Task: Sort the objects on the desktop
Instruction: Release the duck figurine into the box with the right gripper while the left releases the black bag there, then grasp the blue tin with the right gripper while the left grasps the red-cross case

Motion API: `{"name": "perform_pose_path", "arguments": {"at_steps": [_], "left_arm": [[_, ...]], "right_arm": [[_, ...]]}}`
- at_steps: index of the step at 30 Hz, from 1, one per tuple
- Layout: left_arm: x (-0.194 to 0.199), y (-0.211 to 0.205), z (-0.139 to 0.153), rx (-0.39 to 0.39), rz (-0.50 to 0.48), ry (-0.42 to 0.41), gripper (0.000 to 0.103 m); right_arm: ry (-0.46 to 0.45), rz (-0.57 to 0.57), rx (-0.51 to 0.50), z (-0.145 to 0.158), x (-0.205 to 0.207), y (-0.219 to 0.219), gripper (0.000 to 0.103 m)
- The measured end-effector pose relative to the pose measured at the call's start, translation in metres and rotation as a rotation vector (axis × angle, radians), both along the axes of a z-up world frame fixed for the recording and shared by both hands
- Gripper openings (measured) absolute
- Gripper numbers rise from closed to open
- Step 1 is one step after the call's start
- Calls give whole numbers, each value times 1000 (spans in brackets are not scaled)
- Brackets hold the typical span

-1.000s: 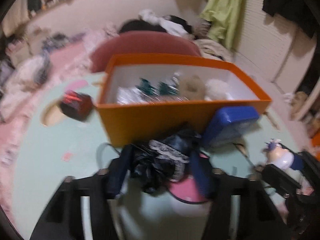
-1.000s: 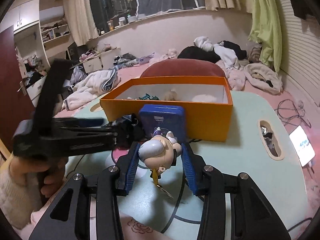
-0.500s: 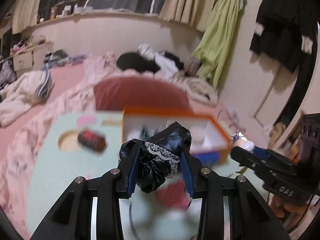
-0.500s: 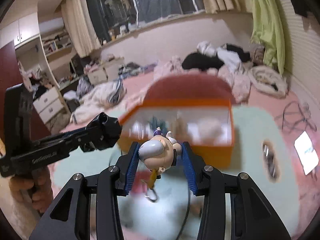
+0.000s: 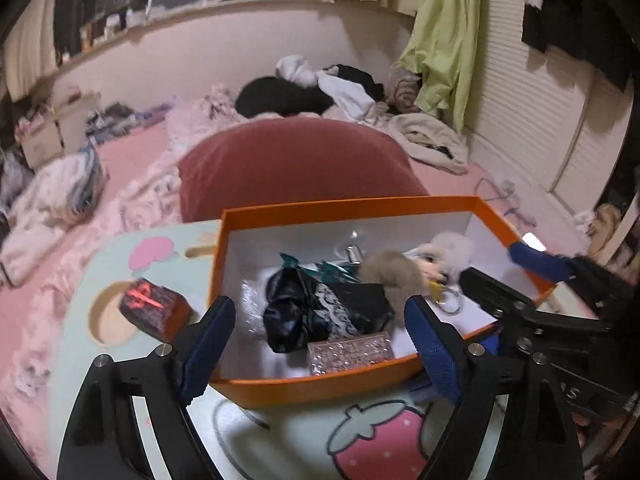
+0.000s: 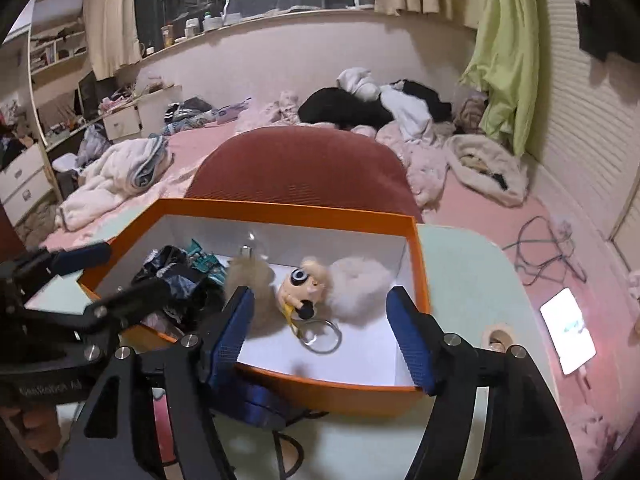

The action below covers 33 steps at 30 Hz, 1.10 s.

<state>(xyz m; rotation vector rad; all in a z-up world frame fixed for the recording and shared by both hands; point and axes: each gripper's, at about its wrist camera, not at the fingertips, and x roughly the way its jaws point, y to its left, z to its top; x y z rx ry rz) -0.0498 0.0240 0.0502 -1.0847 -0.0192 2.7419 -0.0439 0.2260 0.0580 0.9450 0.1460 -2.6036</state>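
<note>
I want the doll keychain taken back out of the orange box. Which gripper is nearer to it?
Right. The right gripper hangs just above the doll keychain, jaws opening, nothing between them. The left gripper is over the black lace bundle at the box's other end.

You have one orange box (image 5: 316,386) on the table. Inside it you can count one black lace-trimmed cloth bundle (image 5: 304,316), one doll keychain (image 6: 302,286), two fluffy pompoms, one tan (image 6: 250,276) and one white (image 6: 360,288), and one clear pink studded case (image 5: 350,352). Outside the box you have one dark red-marked block (image 5: 154,306). The teal pieces are too jumbled to count.
</note>
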Motion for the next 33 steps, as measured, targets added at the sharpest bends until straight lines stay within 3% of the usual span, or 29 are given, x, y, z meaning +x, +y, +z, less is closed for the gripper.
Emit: {"name": "perform_pose_path", "arguments": {"at_steps": [3, 7, 9, 12, 17, 18, 19, 20, 21, 26, 33], "left_arm": [[9, -10, 11, 22, 30, 55, 86], [41, -23, 33, 41, 69, 125, 87], [63, -28, 33, 33, 71, 112, 96], [86, -32, 11, 2, 65, 39, 100], [81, -35, -49, -32, 101, -151, 102], [83, -32, -55, -104, 136, -114, 103], [87, -32, -57, -96, 142, -94, 103], [86, -33, -59, -80, 136, -102, 103], [84, -32, -59, -88, 136, -104, 103], [83, -35, -65, -82, 132, -99, 103], [84, -35, -64, -81, 132, -98, 103]], "right_arm": [[6, -9, -35, 6, -1, 6, 69], [175, -11, -87, 33, 31, 11, 69], [202, 32, -91, 44, 51, 8, 69], [151, 110, -82, 45, 72, -1, 70], [-48, 140, 43, -9, 94, -9, 72], [-80, 135, 64, -17, 92, -8, 72], [-142, 119, 100, -28, 85, -9, 72], [-198, 107, 124, -35, 78, -9, 79], [-188, 91, 136, -39, 72, -5, 83], [-191, 79, 130, -56, 58, -9, 84], [-183, 72, 122, -57, 49, -9, 84]]}}
